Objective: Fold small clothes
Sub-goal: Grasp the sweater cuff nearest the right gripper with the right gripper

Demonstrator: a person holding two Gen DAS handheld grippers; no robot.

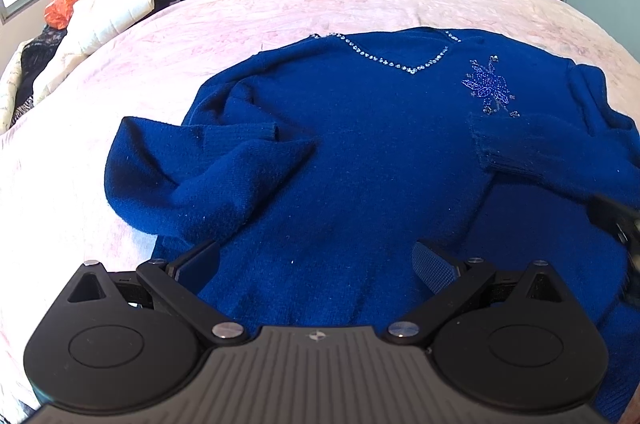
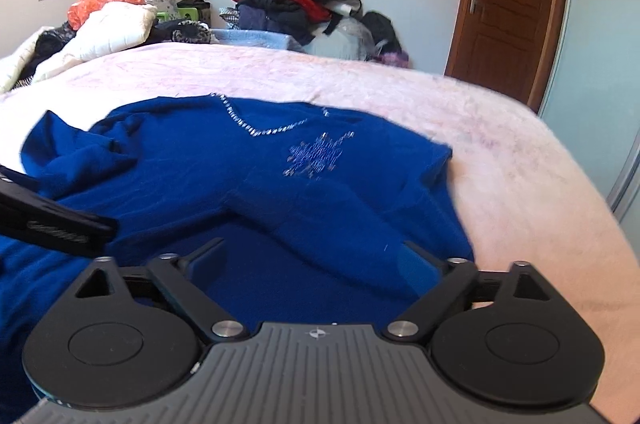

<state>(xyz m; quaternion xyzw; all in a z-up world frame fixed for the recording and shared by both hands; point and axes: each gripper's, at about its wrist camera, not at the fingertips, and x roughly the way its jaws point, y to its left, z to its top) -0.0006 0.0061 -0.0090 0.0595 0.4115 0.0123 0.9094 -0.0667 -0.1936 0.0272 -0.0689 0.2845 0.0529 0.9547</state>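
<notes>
Sweater [image 1: 360, 152]: blue knit, lies face up on bed [image 1: 240, 24], neckline far side, both sleeves folded in across chest.
Left tongs [image 1: 316, 264]: released, jaws wide, low over hem w/ fabric between, nothing pinched.
Right tongs [image 2: 314, 262]: released too, over sleeve/side edge near bed's right side.
Risk 1: grabbing only top layer — hem lifts alone, back stays, fold skews.
Risk 2: uneven lift btw hands — sleeves slide out.
Risk 3: beaded flower [image 1: 490, 86] may snag pads.
</notes>
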